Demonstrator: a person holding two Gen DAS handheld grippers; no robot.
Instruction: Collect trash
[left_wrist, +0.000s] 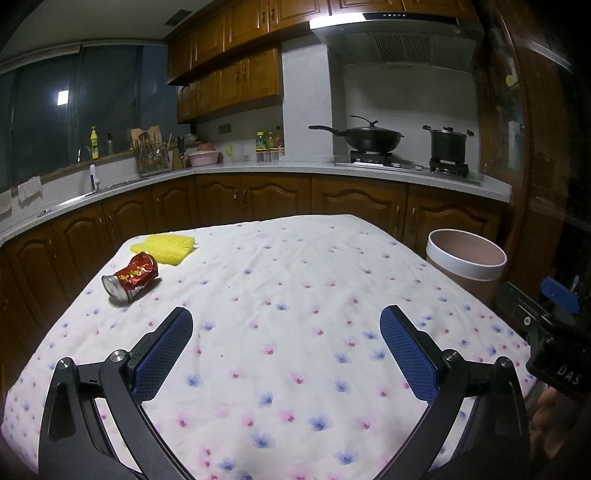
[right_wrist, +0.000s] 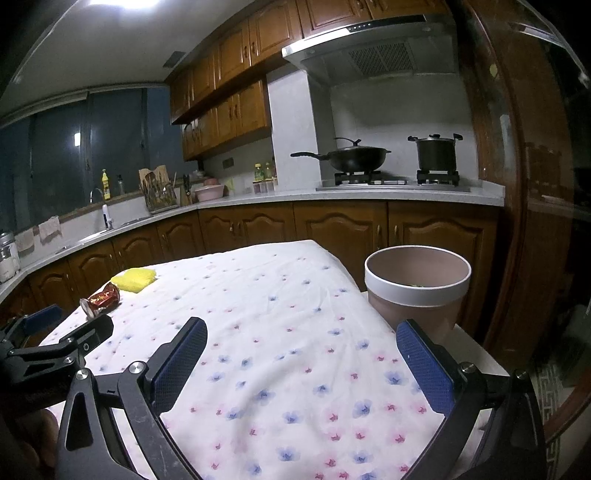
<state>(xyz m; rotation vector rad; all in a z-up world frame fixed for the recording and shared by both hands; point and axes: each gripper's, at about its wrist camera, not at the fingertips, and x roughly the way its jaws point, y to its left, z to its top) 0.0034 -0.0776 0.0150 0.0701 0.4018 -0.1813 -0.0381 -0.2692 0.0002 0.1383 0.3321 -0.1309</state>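
Note:
A crushed red can (left_wrist: 131, 277) lies on its side at the far left of the flowered tablecloth (left_wrist: 295, 280), with a yellow sponge cloth (left_wrist: 166, 246) just behind it. Both also show in the right wrist view: the can (right_wrist: 101, 300) and the yellow cloth (right_wrist: 135, 278). A pink bin with a white rim (left_wrist: 466, 264) stands off the table's right edge, close ahead of my right gripper (right_wrist: 301, 332) as the bin (right_wrist: 417, 291). My left gripper (left_wrist: 286, 319) hovers open over the near table, well short of the can. Both grippers hold nothing.
The left gripper's side (right_wrist: 55, 343) reaches in at the left of the right wrist view. Behind the table runs a counter (left_wrist: 258, 168) with a sink, a wok (left_wrist: 369, 138) and a pot (left_wrist: 447, 144) on the stove. Wooden cabinets line the walls.

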